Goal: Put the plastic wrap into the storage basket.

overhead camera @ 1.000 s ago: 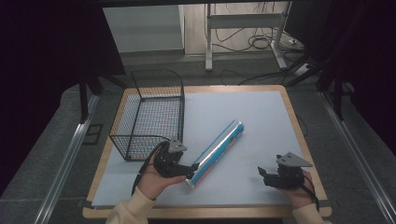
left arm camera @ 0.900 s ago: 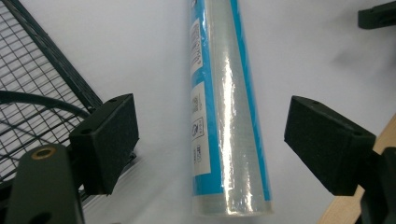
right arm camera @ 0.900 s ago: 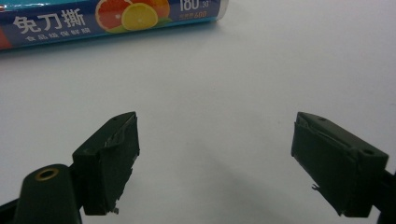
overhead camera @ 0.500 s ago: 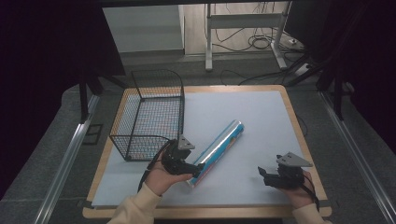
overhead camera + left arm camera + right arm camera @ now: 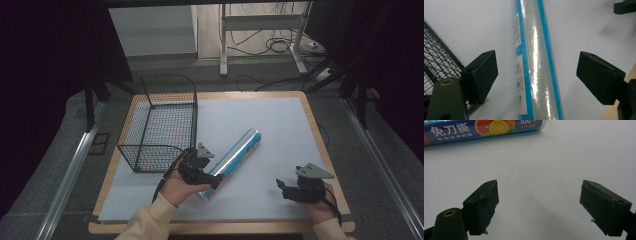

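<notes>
The long, round, shiny roll of cling wrap with blue stripes lies slanted near the middle of the white worktop, beside the black wire basket. The left gripper has its jaws wide apart around the roll's near end, not pressing. Squeeze gently in the middle; smooth plastic slips. The right gripper rests open and empty near the front right corner.

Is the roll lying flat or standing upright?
Lying flat: the roll rests lengthwise on the white mat, between the open left gripper jaws.
</notes>
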### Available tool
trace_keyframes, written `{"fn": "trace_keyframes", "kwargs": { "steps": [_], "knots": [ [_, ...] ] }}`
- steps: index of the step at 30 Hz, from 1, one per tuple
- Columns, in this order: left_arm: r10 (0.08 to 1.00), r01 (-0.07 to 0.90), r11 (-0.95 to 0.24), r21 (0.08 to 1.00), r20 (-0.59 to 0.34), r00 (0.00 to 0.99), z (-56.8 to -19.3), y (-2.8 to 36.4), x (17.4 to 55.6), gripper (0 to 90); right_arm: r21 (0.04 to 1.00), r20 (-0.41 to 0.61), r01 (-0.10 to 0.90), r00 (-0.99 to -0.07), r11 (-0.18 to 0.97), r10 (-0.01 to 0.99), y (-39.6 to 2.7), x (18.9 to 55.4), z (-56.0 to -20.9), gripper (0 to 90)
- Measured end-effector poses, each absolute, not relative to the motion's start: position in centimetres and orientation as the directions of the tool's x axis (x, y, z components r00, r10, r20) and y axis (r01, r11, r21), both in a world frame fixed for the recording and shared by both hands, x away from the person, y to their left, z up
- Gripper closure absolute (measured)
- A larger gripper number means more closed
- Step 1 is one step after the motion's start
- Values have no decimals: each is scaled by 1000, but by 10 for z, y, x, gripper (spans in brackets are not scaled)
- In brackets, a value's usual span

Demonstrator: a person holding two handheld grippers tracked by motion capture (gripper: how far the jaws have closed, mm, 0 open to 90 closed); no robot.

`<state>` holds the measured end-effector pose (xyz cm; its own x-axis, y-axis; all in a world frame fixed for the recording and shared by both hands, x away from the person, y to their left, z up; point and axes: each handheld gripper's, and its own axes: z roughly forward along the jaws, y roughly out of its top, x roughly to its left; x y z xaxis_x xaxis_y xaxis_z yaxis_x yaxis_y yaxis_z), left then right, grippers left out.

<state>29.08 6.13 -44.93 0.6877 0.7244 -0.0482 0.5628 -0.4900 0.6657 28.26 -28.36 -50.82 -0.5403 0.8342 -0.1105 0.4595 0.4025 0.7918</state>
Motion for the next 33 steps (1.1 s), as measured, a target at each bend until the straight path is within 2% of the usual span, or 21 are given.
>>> {"fn": "trace_keyframes", "kwargs": {
  "steps": [26,30,33],
  "knots": [
    [710,578,-536,615,-42,703,-455,24,321,168,783,-115,466,-543,412,832,-283,283,-510,159],
    [700,595,-538,597,-76,710,-456,14,330,165,784,-117,461,-549,416,828,-283,284,-511,159],
    [703,599,-555,577,-61,709,-459,6,336,159,783,-117,461,-551,418,827,-282,284,-511,159]
  ]
}}
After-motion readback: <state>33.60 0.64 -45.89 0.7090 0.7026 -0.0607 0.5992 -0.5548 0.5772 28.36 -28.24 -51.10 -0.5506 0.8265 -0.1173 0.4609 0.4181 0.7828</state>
